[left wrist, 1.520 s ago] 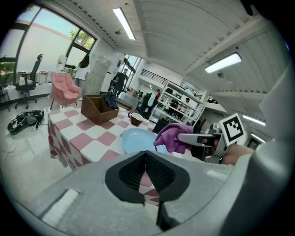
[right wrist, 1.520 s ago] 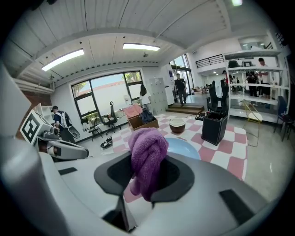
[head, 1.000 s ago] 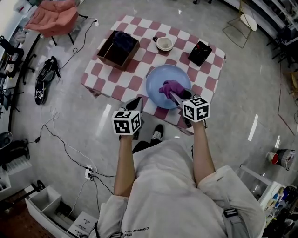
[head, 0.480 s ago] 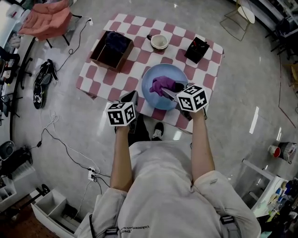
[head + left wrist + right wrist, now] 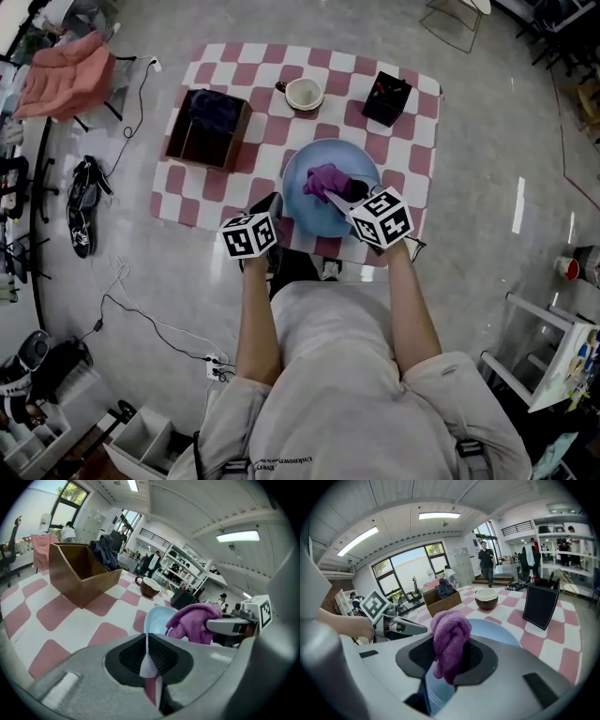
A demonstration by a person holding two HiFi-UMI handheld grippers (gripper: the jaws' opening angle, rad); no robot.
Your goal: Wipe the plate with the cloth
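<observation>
Both forearms bare, stretched forward, roughly parallel. Left gripper (image 5: 272,208): jaws all but together, pinched on the plate (image 5: 157,618) rim. Right gripper (image 5: 339,192): angled inward toward the left one, jaws clamped on bunched cloth (image 5: 450,637), which sticks up between them.

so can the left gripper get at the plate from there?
Probably yes. The plate rim lies just ahead of the left gripper, with only tablecloth between; the right gripper and cloth sit further right. Its jaws are shut, though.
</observation>
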